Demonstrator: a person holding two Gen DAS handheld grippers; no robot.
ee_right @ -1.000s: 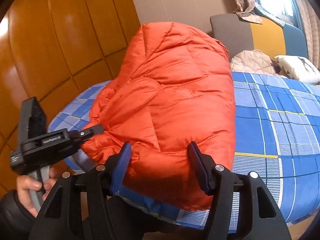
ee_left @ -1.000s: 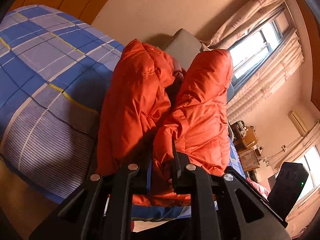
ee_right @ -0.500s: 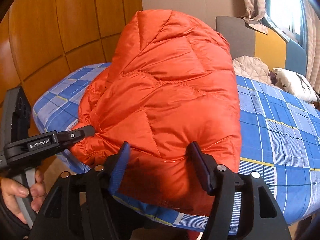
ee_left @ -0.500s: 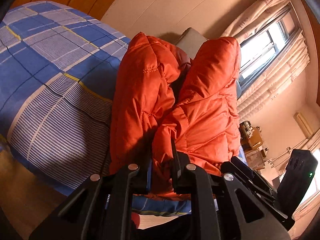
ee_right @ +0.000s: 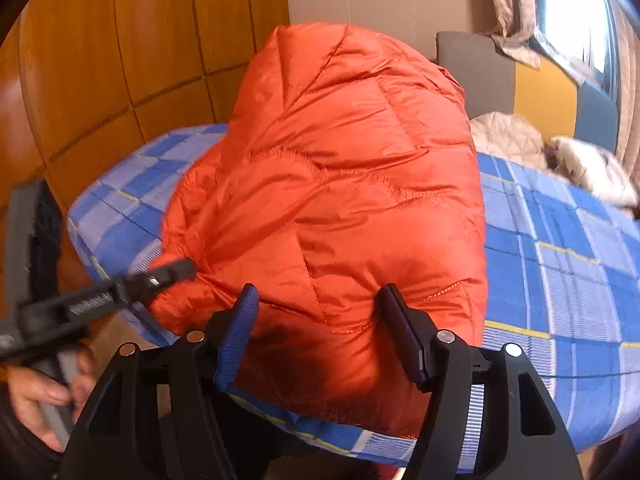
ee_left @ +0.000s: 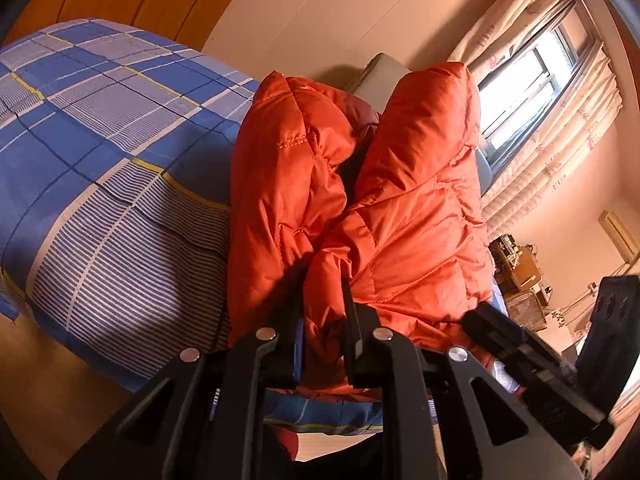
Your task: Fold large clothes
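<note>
Your left tongs are pressed nearly together, pinching a fold of the orange puffer jacket near its hem. In the left wrist view the jacket stands up in two puffy lobes w/ a dark gap between them, rising toward 12 o'clock. It sits at the near corner of the bed, on the blue checked sheet; the bed edge drops off at 7 o'clock to bare floor.

Your right tongs have just been spreading; the jacket's bulk bulges between the 2 pads, and both pads touch the fabric at the sides. I can't tell if they squeeze it. In the right wrist view the left tongs' tip meets the jacket's edge at 9 o'clock, w/ your left hand behind it at 8.

Open sheet runs from 2 to 4 o'clock in that view. At 1–2 o'clock a beige quilted garment and a white pillow lie at the far end, against the headboard. Wood panelling closes off 10–11.
</note>
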